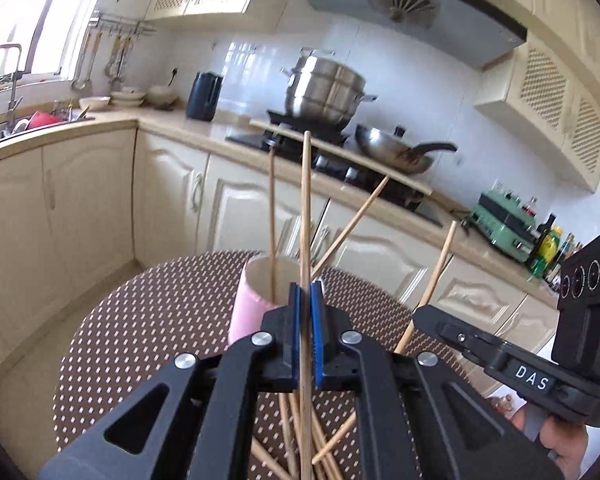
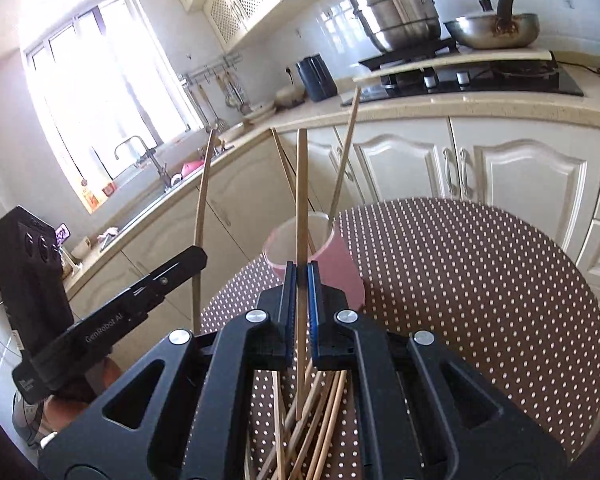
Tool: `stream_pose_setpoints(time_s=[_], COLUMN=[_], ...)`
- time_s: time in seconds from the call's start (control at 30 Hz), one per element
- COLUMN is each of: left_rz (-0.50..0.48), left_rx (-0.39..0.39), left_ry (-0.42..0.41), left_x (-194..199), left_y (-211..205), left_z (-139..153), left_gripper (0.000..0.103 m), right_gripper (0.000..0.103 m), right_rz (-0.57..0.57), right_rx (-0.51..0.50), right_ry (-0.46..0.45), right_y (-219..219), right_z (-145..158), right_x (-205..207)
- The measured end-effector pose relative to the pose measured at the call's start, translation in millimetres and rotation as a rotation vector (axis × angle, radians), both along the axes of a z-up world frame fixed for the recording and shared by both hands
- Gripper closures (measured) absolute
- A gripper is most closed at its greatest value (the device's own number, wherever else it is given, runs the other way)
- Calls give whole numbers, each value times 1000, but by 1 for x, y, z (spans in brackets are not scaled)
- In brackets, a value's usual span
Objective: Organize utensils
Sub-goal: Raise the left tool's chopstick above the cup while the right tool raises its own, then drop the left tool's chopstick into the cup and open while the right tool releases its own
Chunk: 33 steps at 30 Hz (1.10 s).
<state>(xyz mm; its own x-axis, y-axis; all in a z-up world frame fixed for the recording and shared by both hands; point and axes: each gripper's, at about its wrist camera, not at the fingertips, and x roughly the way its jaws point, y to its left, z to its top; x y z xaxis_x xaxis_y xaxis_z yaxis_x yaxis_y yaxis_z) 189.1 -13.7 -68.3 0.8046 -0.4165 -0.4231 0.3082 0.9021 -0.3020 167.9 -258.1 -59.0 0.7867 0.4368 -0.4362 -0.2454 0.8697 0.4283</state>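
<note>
Both hand-held grippers were closed, each clamped on a single wooden chopstick. Nearest the left wrist camera, the left gripper (image 1: 305, 312) pinched the left-held chopstick (image 1: 306, 208) between its blue pads (image 1: 296, 312), with the stick running up past the jaws and its lower end hanging free beneath them. Gripping mid-shaft in this way probably kept the stick steady and roughly upright, so that one end could be steered into a narrow opening.

Nearest the right wrist camera, the right gripper (image 2: 300, 296) held the right-held chopstick (image 2: 301, 200) in the same manner, its jaws shut on the shaft and no other stick caught between them.

Below both grippers, on the near side of the pink cup (image 1: 256, 292), a loose pile of chopsticks (image 2: 320, 420) lay crossed on the dotted table (image 2: 480, 280). These were judged to be the items still to be sorted.

Just beyond the fingertips stood the pink cup, upright on the table, with several chopsticks in the cup (image 1: 272, 216) leaning at differing angles against its rim. The cup evidently served as the collecting container, which explained why both held sticks pointed toward it.

Far behind the cup, a steel pot (image 1: 324, 88) and a wok (image 1: 396, 148) sat on the stove.
</note>
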Motion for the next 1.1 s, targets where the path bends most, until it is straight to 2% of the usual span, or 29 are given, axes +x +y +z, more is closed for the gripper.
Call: stream_pose_setpoints(time_s=[0.17,0.4,0.63,0.83,1.1], left_rz=[10,80,129,150,164], left_rx=[-99,-57,-41,-63,-56], left_ry=[-132,-271,-344,-314,-316], left_x=[11,31,54,88,101], left_y=[0,-15,-20,-21,-26], left_z=[12,34,44,37,21], left_gripper=[97,97,97,97,97], right_gripper=[97,97,97,97,97], right_rz=[-10,-14,-26,-36,-37], right_rx=[11,9,10,8,-3], right_ry=[-56,-115,-158,-180,-195], right_y=[-3,2,2,-4,-6], right_z=[23,50,67,76,80], right_x=[10,34,55,70,79])
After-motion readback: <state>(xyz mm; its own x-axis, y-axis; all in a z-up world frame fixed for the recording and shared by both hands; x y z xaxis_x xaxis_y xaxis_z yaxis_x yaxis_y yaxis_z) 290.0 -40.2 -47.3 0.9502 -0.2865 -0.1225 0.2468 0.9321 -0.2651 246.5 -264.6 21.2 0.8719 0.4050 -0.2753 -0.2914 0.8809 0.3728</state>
